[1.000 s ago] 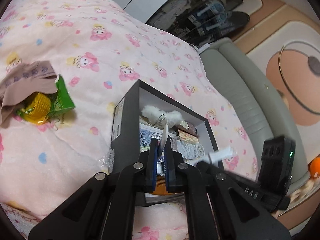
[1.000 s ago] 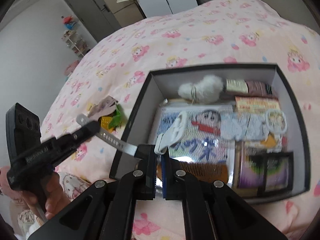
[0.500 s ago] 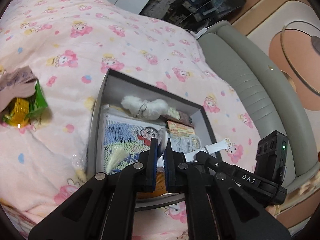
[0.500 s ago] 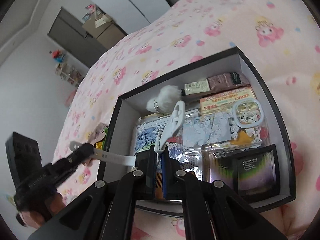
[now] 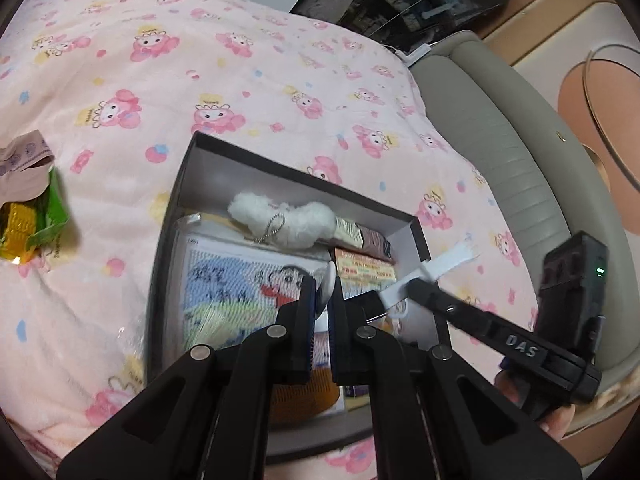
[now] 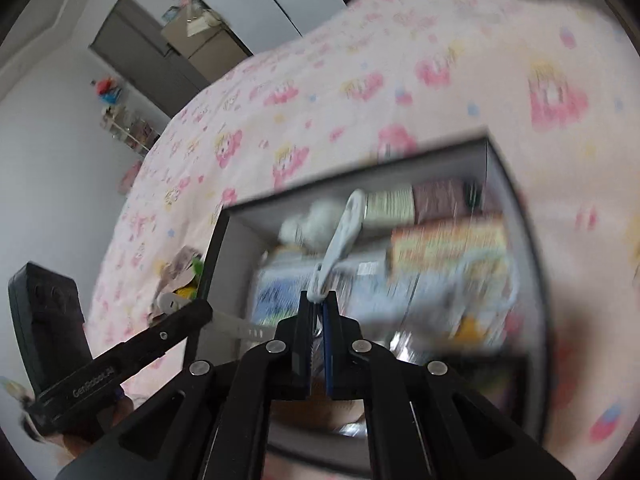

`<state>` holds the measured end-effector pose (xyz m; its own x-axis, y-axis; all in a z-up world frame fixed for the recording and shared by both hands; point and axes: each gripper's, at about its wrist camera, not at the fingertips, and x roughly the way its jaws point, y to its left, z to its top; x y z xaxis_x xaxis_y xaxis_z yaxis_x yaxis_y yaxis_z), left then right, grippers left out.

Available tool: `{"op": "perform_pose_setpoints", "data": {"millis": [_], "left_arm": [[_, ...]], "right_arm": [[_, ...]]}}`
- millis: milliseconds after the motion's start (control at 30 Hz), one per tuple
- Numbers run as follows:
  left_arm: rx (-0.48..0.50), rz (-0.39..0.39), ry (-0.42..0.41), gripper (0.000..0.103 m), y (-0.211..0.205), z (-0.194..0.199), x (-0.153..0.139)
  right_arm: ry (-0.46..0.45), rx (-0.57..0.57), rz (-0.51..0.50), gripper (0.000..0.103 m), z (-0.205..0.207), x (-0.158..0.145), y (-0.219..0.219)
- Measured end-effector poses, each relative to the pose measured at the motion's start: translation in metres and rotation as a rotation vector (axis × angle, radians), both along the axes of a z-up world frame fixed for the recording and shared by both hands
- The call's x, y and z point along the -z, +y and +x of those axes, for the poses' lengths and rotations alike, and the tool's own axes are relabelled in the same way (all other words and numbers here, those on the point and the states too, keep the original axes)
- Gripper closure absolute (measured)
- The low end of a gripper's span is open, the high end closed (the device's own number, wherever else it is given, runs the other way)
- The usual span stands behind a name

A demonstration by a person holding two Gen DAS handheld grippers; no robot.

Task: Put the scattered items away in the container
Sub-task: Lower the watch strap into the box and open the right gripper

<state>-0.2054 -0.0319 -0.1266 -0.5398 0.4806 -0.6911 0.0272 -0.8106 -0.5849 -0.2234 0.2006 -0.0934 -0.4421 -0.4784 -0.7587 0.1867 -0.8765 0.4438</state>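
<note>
A black open box (image 5: 180, 184) lies on the pink bedspread and also shows in the right wrist view (image 6: 216, 248). It holds a white plush keychain (image 5: 288, 220), a cartoon picture pack (image 5: 236, 280) and several packets. Both grippers are shut on one white watch. My left gripper (image 5: 319, 304) pinches one strap end (image 5: 330, 276). My right gripper (image 6: 319, 308) pinches near the buckle, and the strap (image 6: 344, 236) sticks up above the box. In the left wrist view the other strap end (image 5: 448, 260) pokes past the right gripper's fingers. The watch hangs over the box's near part.
A green and yellow snack packet (image 5: 32, 220) and a beige cloth (image 5: 20, 160) lie on the bedspread left of the box. A grey padded bed edge (image 5: 500, 140) runs along the right. A dark door (image 6: 140, 56) and shelves stand far back.
Both grippers have moved forward over the box with the watch held between them. The right wrist view has tilted up and is blurred by motion.
</note>
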Motion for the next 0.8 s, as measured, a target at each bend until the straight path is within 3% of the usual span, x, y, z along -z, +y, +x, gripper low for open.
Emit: {"op": "perform_pose_setpoints", "data": {"millis": [133,233,500,600,700,733,800], "left_arm": [[0.002,-0.047,-0.036,0.099,0.01,-0.022,0.008],[0.005,-0.09,-0.058,0.099,0.018,-0.038,0.013],[-0.036,-0.109,-0.084,0.099,0.008,-0.059,0.026],[-0.01,-0.142,-0.107,0.099,0.008,-0.068,0.029],[-0.035,-0.192,-0.2,0.088,0.004,-0.076,0.04],[-0.045,-0.174,-0.215,0.079,0.0,-0.076,0.043],[-0.04,-0.126,-0.204,0.075,-0.004,-0.074,0.043]], "right_arm": [[-0.059,0.018,-0.069,0.101,-0.014,0.022,0.013],[-0.112,0.03,-0.06,0.1,-0.028,0.04,0.017],[-0.098,0.019,0.0,0.1,-0.043,0.049,0.008],[-0.112,0.045,0.008,0.1,-0.051,0.049,0.009],[-0.176,0.058,0.074,0.099,-0.051,0.061,0.009],[-0.195,0.064,0.093,0.099,-0.051,0.065,0.01],[-0.236,0.104,0.136,0.093,-0.052,0.07,0.016]]}}
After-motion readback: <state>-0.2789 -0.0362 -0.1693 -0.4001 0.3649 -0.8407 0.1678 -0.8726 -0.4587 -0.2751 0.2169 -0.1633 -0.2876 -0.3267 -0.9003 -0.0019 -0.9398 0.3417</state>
